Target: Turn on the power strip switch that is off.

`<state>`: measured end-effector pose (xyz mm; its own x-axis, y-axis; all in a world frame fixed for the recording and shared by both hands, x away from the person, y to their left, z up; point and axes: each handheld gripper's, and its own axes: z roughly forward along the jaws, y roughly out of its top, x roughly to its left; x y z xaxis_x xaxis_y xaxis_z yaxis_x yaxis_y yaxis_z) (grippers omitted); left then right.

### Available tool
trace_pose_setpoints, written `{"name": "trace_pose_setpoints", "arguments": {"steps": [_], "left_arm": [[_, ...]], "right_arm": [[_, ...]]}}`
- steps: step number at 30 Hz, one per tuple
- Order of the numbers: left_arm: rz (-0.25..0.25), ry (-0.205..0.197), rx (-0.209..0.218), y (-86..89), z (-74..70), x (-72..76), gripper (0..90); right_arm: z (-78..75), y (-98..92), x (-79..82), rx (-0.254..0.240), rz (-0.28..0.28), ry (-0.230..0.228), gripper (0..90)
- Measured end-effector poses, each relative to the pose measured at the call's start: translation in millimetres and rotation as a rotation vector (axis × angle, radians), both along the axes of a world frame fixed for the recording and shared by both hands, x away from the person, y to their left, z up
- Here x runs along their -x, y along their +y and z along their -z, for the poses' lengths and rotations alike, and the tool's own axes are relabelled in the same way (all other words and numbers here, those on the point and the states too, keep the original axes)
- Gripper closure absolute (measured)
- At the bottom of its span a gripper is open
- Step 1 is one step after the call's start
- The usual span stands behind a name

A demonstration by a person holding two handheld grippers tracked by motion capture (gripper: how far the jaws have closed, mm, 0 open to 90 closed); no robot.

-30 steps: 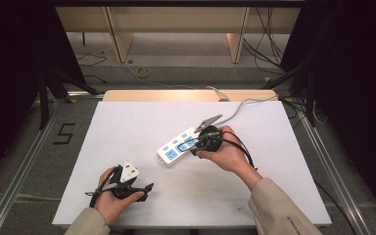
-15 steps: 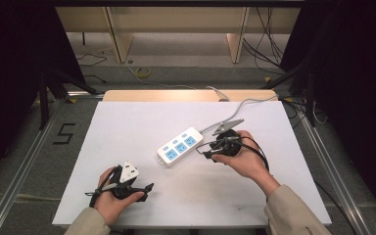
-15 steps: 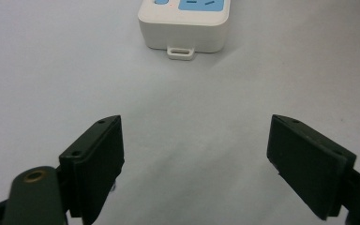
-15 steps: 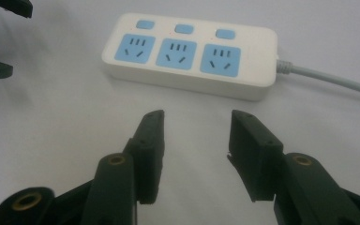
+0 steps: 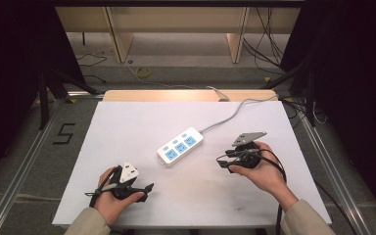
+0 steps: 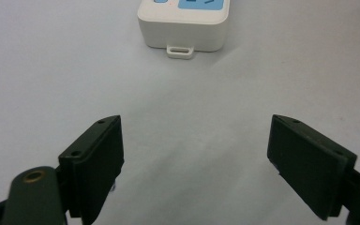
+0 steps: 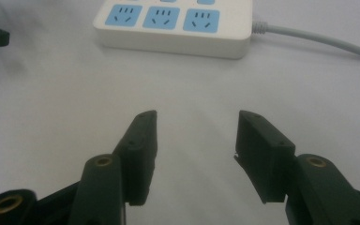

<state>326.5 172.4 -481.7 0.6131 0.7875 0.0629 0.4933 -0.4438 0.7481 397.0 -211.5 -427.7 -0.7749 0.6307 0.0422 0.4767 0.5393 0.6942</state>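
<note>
power strip [image 5: 180, 146] between both hand-held grippers.

White power strip [image 5: 180, 146] with blue sockets, grey cord [image 5: 232, 114], black claws, white table [image 5: 127, 127]

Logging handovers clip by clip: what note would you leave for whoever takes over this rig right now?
Right gripper: jaws have just been opening, now open with nothing between them, drawn back to the right of the power strip.
Left gripper: open, holding nothing, near the table's front left edge, aimed at the strip's end.
Power strip: lies flat and slanted mid-table, its cable running off the far edge, sockets unoccupied.
Done: strip released, apparently placed.
Left: can't tell from here; check whether it needs further positioning.
</note>
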Motion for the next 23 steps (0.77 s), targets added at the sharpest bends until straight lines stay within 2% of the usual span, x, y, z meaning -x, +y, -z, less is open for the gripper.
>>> {"name": "trace_pose_setpoints", "arguments": {"steps": [13,17,23], "left_arm": [[-0.003,0.004,-0.001,0.9,0.8,-0.8,18.5],[-0.003,0.004,-0.004,1.1,1.0,-1.3,18.3],[-0.005,0.006,-0.006,3.3,2.3,-3.3,17.7]], "right_arm": [[19.5,-41.3,32.9,-0.065,0.035,-0.038,46.4],[25.9,-47.4,41.0,-0.086,0.041,-0.053,46.2],[27.6,-48.9,42.1,-0.098,0.043,-0.065,45.0]]}}
